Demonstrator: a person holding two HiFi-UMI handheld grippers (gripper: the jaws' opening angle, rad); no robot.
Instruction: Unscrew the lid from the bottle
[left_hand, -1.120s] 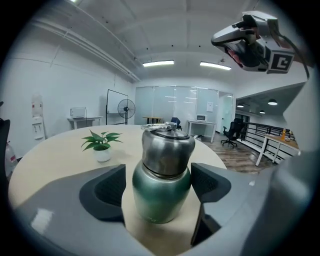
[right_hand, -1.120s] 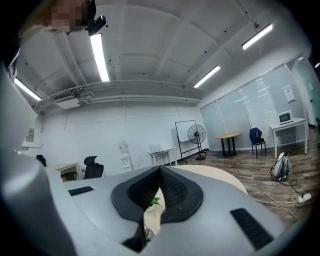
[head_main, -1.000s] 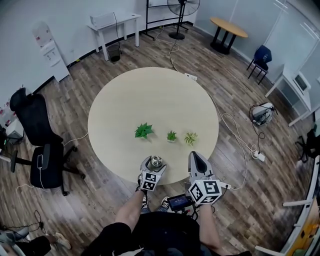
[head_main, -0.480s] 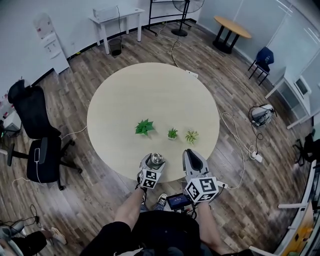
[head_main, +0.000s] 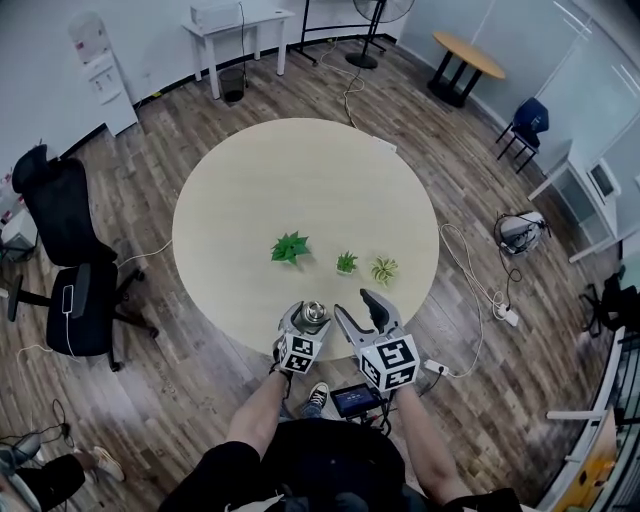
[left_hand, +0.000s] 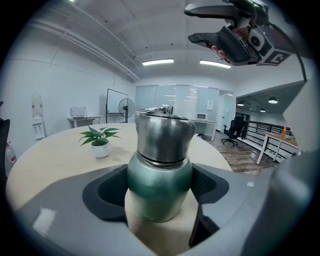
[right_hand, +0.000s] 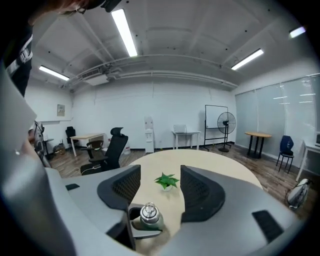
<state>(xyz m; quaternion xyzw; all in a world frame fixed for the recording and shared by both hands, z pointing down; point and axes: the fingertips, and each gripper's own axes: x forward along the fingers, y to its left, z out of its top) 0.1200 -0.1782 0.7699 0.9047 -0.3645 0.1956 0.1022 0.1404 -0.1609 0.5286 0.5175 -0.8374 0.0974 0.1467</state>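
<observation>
Head view: at the table's (head_main: 230, 300) near edge, my left gripper (head_main: 306, 325) clamps the green bottle (left_hand: 160, 165), lid (left_hand: 164, 132) on. Just right of it, my right gripper's (head_main: 360, 312) jaws have just been opening, with nothing held. Beyond stand three small plants (head_main: 290, 247) on open tabletop, with an office chair (head_main: 65, 290) far left.

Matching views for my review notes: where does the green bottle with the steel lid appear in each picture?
Head view: the bottle stands at the near edge of the round table, just below picture centre.
Left gripper view: the bottle is large at the centre, on the round table.
Right gripper view: the bottle is small, at bottom centre.
Shared landmark: the round table, seen in all three.
</observation>
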